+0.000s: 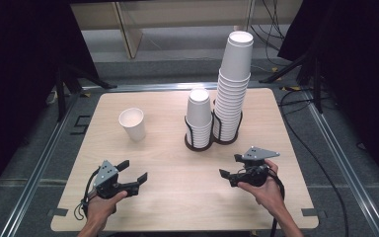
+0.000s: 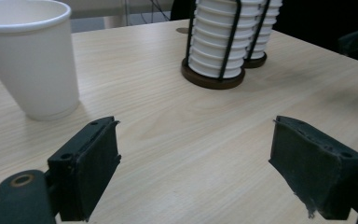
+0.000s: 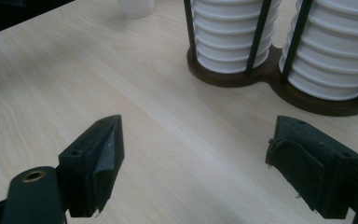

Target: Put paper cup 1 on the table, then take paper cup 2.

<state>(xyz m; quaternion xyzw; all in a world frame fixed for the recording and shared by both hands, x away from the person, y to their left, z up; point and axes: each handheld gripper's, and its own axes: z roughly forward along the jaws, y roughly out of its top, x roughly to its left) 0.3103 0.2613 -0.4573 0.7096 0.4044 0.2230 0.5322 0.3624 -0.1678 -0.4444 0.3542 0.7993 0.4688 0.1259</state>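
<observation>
The left gripper (image 1: 134,171) is held low over the tabletop near its near-left corner, its jaws standing wide apart with nothing between them, pointing toward the far right. The left hand (image 1: 101,207) grips it from behind, the forearm entering at the near edge. The right gripper (image 1: 231,166) hovers near the near-right corner, jaws likewise parted and empty, held by the right hand (image 1: 266,190).

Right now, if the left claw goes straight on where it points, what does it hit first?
Probably nothing soon: the left claw, open, aims over bare table between the single cup and the cup rack. Depth unclear.
</observation>
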